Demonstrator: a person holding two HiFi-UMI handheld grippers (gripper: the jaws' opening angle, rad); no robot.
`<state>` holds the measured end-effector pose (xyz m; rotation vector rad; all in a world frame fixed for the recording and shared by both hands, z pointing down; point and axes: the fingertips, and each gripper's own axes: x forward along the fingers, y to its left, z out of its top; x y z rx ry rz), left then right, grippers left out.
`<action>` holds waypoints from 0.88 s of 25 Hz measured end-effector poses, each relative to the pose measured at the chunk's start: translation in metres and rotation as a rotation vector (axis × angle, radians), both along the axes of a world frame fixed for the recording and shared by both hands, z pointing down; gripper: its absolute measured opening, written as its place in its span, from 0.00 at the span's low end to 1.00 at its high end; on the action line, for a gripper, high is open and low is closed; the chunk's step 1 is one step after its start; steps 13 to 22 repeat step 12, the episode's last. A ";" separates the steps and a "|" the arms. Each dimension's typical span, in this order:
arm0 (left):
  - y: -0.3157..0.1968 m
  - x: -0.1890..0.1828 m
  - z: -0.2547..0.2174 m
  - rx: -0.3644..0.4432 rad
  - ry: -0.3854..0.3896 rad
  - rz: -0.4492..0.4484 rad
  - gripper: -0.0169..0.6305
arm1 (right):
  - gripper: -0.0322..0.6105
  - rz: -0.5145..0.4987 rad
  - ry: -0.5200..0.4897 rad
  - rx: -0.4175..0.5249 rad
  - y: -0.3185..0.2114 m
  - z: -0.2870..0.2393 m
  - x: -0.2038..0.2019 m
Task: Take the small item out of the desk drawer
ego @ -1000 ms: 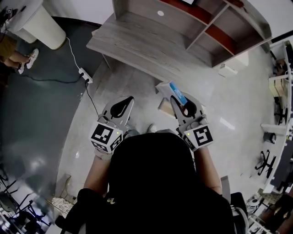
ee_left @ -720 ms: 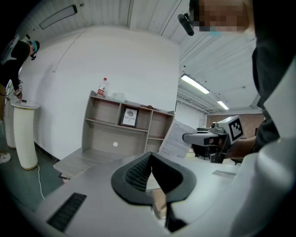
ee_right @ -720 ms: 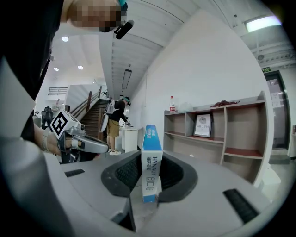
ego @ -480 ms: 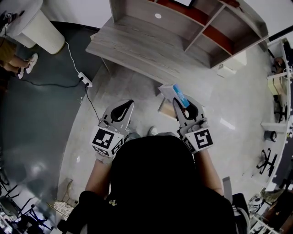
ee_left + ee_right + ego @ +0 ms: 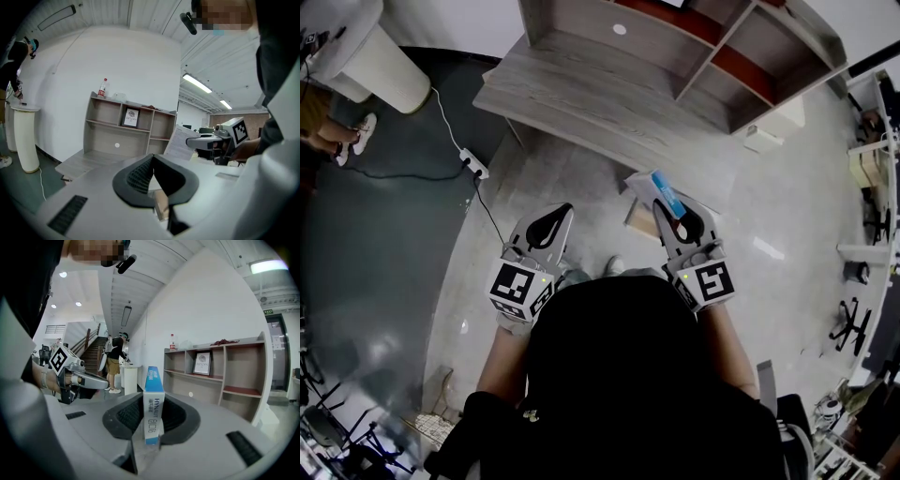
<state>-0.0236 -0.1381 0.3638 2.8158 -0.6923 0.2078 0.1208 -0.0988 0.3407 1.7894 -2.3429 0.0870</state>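
A small white and blue box (image 5: 663, 191) stands upright between the jaws of my right gripper (image 5: 667, 208), which is shut on it in front of me. The right gripper view shows the box (image 5: 153, 376) clamped by its narrow sides, above my right gripper (image 5: 153, 401). My left gripper (image 5: 561, 212) hangs level with it to the left, shut with nothing in it (image 5: 152, 157). The grey wooden desk (image 5: 591, 89) with its shelf unit (image 5: 129, 126) lies ahead, a short way beyond both grippers. I cannot make out the drawer.
A white power strip (image 5: 473, 155) and its cable lie on the floor at the desk's left. A white round pedestal (image 5: 370, 47) stands far left with a person (image 5: 114, 364) beside it. A tan object (image 5: 639, 222) shows under the box. Chairs (image 5: 853, 328) crowd the right edge.
Hardly anything differs. The head view has drifted a little, and both grippers keep nearly the same places, the right one still with the box.
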 end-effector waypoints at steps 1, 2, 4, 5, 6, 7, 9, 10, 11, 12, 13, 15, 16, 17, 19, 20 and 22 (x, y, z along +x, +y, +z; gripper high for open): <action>0.000 0.000 0.000 -0.001 -0.001 -0.002 0.04 | 0.17 0.001 0.001 -0.001 0.001 0.001 0.000; 0.000 0.000 0.001 -0.002 0.000 -0.003 0.04 | 0.17 0.002 -0.001 -0.002 0.001 0.002 0.000; -0.001 0.000 0.001 -0.001 0.000 -0.004 0.04 | 0.17 0.003 -0.005 -0.003 0.001 0.003 0.000; -0.001 0.001 0.001 0.000 0.001 -0.004 0.04 | 0.17 0.002 -0.005 -0.004 0.001 0.003 0.001; -0.001 0.002 0.001 0.001 0.001 -0.004 0.04 | 0.17 0.002 -0.004 -0.004 0.000 0.004 0.001; -0.001 0.002 0.001 0.003 0.000 -0.003 0.04 | 0.17 0.001 -0.004 -0.002 0.000 0.004 0.002; 0.000 0.003 0.001 0.005 -0.003 -0.004 0.04 | 0.17 -0.004 -0.001 0.003 -0.001 0.003 0.002; 0.000 0.003 0.001 0.006 -0.004 -0.005 0.04 | 0.17 -0.006 0.000 0.006 -0.001 0.003 0.002; 0.000 0.003 0.001 0.007 -0.005 -0.006 0.04 | 0.17 -0.007 -0.001 0.008 -0.001 0.003 0.002; 0.000 0.003 0.001 0.007 -0.005 -0.007 0.04 | 0.17 -0.007 -0.002 0.009 -0.001 0.002 0.003; 0.000 0.003 0.001 0.007 -0.005 -0.007 0.04 | 0.17 -0.007 -0.002 0.009 -0.001 0.002 0.003; 0.000 0.003 0.001 0.007 -0.005 -0.007 0.04 | 0.17 -0.007 -0.002 0.009 -0.001 0.002 0.003; 0.000 0.003 0.001 0.007 -0.005 -0.007 0.04 | 0.17 -0.007 -0.002 0.009 -0.001 0.002 0.003; 0.000 0.003 0.001 0.007 -0.005 -0.007 0.04 | 0.17 -0.007 -0.002 0.009 -0.001 0.002 0.003; 0.000 0.003 0.001 0.007 -0.005 -0.007 0.04 | 0.17 -0.007 -0.002 0.009 -0.001 0.002 0.003; 0.000 0.003 0.001 0.007 -0.005 -0.007 0.04 | 0.17 -0.007 -0.002 0.009 -0.001 0.002 0.003; 0.000 0.003 0.001 0.007 -0.005 -0.007 0.04 | 0.17 -0.007 -0.002 0.009 -0.001 0.002 0.003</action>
